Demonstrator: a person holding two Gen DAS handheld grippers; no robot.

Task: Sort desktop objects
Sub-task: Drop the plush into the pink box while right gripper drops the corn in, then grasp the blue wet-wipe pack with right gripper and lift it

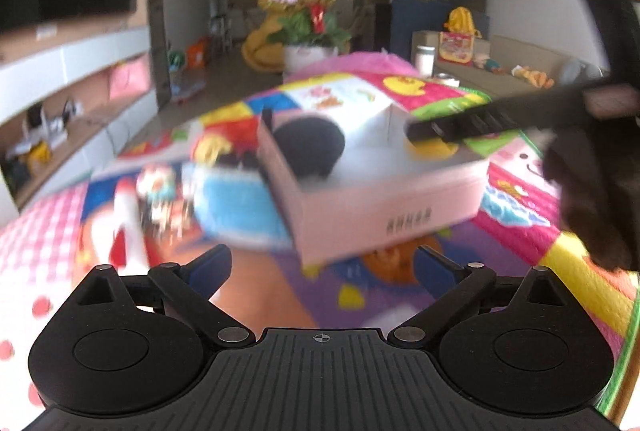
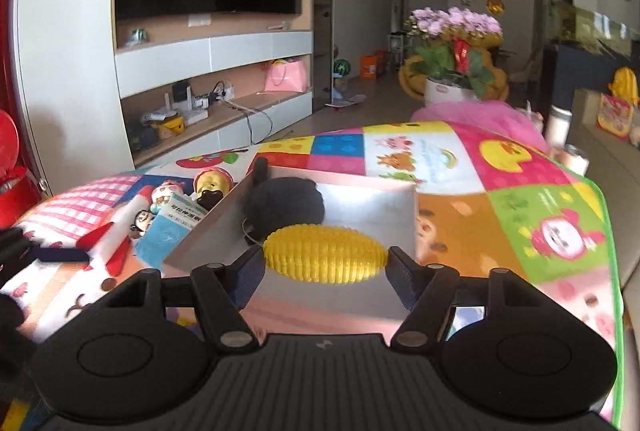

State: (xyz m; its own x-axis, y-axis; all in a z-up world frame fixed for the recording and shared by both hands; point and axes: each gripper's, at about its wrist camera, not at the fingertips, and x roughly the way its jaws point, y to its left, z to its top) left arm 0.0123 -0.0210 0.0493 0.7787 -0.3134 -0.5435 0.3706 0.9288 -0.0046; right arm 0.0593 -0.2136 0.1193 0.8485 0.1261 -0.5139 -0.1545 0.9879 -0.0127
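Over the mat: my two claws hang above a bright patchwork play mat (image 2: 516, 187) bearing an open pale pink cardboard box (image 2: 372, 199).
Right claw (image 2: 326, 263): its jaws flank a yellow ribbed plastic corn cob (image 2: 326, 257) over the box's near edge; I cannot tell whether the pads press on it.
Left claw (image 1: 322, 265): jaws spread wide, nothing between them, by the box's near corner.
Box contents: a black fluffy round thing (image 2: 286, 205) lies against the far left wall.
Left of the box: a blue and white packet (image 2: 168, 231), a white and red marker (image 2: 120, 231) and small cartoon figurines (image 2: 166, 193) lie close together on the mat.
Left view: heavily blurred.
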